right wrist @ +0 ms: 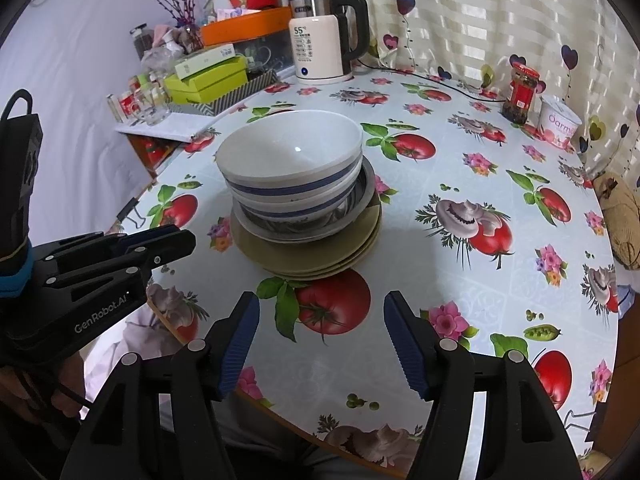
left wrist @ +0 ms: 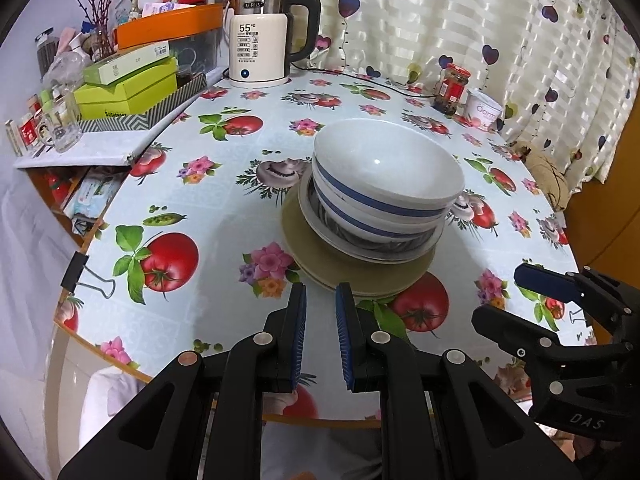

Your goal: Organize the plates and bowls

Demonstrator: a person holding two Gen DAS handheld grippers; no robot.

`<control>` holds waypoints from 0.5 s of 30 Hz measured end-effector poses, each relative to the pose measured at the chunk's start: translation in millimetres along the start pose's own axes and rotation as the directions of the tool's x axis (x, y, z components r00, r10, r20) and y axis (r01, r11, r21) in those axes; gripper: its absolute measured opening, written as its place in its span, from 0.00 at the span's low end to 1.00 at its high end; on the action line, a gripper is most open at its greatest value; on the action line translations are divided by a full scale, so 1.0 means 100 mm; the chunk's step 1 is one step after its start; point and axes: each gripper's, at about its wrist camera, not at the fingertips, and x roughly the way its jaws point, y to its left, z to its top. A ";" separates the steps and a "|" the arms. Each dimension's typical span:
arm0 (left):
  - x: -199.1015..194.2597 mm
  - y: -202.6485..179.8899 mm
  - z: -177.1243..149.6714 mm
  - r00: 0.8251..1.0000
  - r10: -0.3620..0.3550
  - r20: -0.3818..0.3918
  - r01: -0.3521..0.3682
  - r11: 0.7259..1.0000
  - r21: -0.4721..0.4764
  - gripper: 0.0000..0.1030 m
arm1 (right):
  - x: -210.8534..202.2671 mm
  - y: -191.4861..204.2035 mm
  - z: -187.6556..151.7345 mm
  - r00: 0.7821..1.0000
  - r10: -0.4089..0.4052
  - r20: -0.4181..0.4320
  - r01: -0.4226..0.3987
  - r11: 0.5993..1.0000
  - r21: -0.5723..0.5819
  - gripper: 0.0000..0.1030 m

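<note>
One stack stands mid-table: white bowls with blue stripes (left wrist: 384, 176) (right wrist: 292, 160) nested on a patterned shallow plate (left wrist: 352, 240) (right wrist: 304, 228), on several olive plates (left wrist: 328, 256) (right wrist: 320, 256). My left gripper (left wrist: 321, 292) is empty, its jaws a narrow gap apart, just in front of the olive plates' near rim. It also shows at the left of the right wrist view (right wrist: 176, 240). My right gripper (right wrist: 322, 304) is open wide and empty, short of the stack. It also shows at the right of the left wrist view (left wrist: 508, 292).
A round table with a fruit-print cloth (left wrist: 224, 208) (right wrist: 480, 184) holds a kettle (left wrist: 260, 44) (right wrist: 320, 48), a sauce jar (left wrist: 452, 88) (right wrist: 520, 92) and a yogurt cup (left wrist: 484, 110) (right wrist: 560, 120) at the back. A cluttered shelf with boxes (left wrist: 128, 92) (right wrist: 204, 80) stands left. A curtain hangs behind.
</note>
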 end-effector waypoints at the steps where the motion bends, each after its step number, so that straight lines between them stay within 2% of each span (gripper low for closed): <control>1: 0.00 0.00 0.00 1.000 0.006 -0.001 -0.006 1.000 0.002 0.15 | 0.00 0.00 0.00 1.000 0.000 0.000 0.000 1.000 -0.001 0.64; 15: 0.06 -0.01 0.00 1.000 -0.008 -0.011 0.008 1.000 0.004 0.15 | 0.02 0.03 0.00 1.000 -0.003 -0.004 0.003 1.000 -0.010 0.64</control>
